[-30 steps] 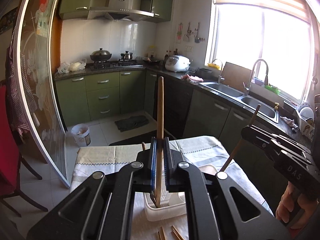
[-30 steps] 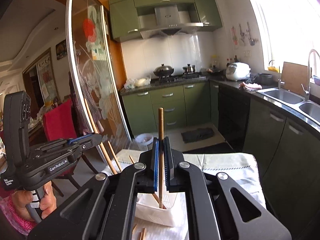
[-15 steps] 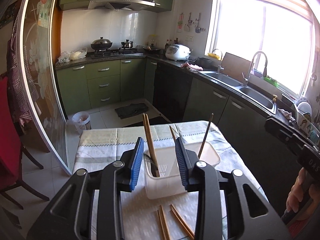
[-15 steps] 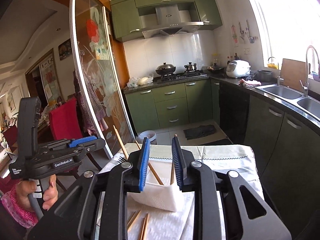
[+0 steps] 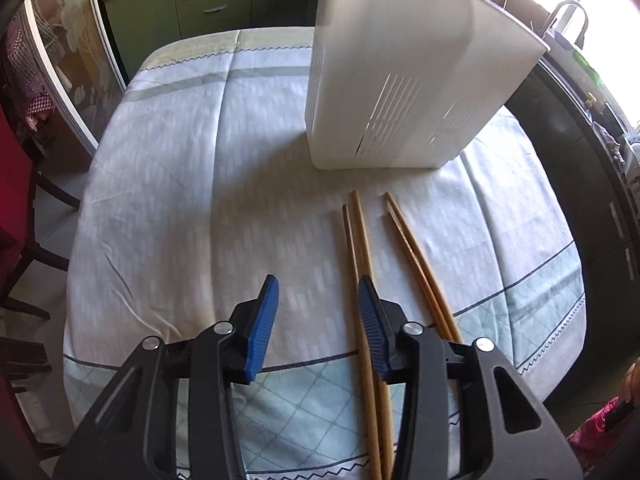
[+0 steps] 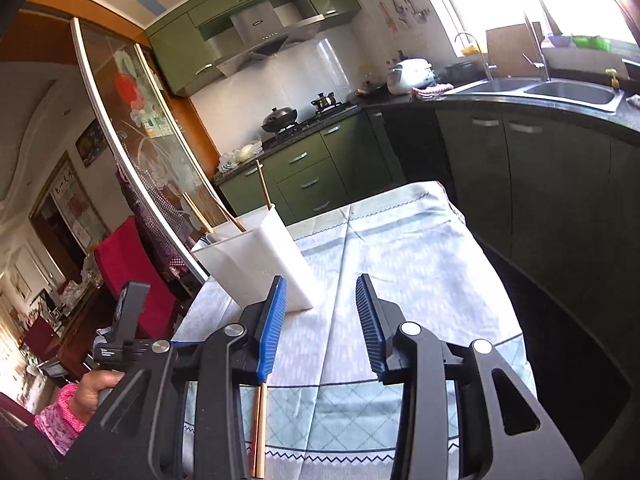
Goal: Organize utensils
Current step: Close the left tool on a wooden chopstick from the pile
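A round tabletop [image 5: 168, 184] under a pale blue-and-white patterned cloth fills most of what I see. On it stands a tall white plastic utensil holder with slotted sides [image 5: 400, 92], and from the right side a few brown wooden chopsticks [image 6: 262, 186] lean out of its open top, so part of the sorting looks done. Four more loose wooden chopsticks [image 5: 404, 240] lie flat on the cloth just in front of the holder, in two pairs; these are what is left, I judge. The left hand-held gripper [image 5: 318, 320] hovers low over them with its blue pads spread wide and nothing between them, one pair running under its right pad. The right hand-held gripper [image 6: 320, 318] is equally wide and empty (only two chopsticks show beneath it). The holder's inside and the chopsticks' near ends are hidden.
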`<state>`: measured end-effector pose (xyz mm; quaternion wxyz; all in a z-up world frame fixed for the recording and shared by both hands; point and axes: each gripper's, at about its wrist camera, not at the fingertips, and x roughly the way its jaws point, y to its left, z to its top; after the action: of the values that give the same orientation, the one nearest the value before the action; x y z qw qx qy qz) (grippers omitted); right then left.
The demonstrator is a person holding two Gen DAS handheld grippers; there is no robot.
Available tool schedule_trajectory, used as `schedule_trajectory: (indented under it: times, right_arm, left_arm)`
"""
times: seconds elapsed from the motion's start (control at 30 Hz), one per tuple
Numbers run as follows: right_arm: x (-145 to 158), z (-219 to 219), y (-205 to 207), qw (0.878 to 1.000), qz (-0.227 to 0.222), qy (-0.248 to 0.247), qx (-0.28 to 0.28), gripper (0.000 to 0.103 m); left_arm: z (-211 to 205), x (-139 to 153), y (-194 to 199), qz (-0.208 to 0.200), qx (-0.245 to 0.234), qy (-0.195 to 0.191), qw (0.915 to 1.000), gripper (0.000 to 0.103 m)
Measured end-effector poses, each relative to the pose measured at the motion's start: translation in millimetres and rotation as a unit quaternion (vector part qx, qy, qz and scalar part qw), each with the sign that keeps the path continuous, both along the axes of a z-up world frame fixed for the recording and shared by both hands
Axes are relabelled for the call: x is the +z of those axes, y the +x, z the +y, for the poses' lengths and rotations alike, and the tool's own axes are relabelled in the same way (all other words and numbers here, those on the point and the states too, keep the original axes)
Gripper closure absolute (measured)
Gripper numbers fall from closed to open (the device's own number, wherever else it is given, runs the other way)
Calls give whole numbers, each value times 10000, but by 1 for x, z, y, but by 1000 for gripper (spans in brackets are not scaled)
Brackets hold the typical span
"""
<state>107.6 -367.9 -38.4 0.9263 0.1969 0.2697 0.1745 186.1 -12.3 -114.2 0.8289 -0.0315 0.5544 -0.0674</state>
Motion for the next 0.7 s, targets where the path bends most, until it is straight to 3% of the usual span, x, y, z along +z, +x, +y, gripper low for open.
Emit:
schedule_trajectory:
  times: [0.33, 0.47, 0.7]
  right_arm:
    - [-19, 0, 11, 9993, 317, 141, 130, 66]
    - [-20, 2, 15, 9989, 382, 191, 166, 66]
    - [-24, 3, 18, 9984, 476, 243, 183, 65]
  left_arm:
    - [-13, -15, 14, 142, -92, 80, 9998, 66]
    - [-18, -18, 15, 206, -157, 232, 9994, 74]
    - [-32, -19, 10, 81, -193, 591, 9980, 76]
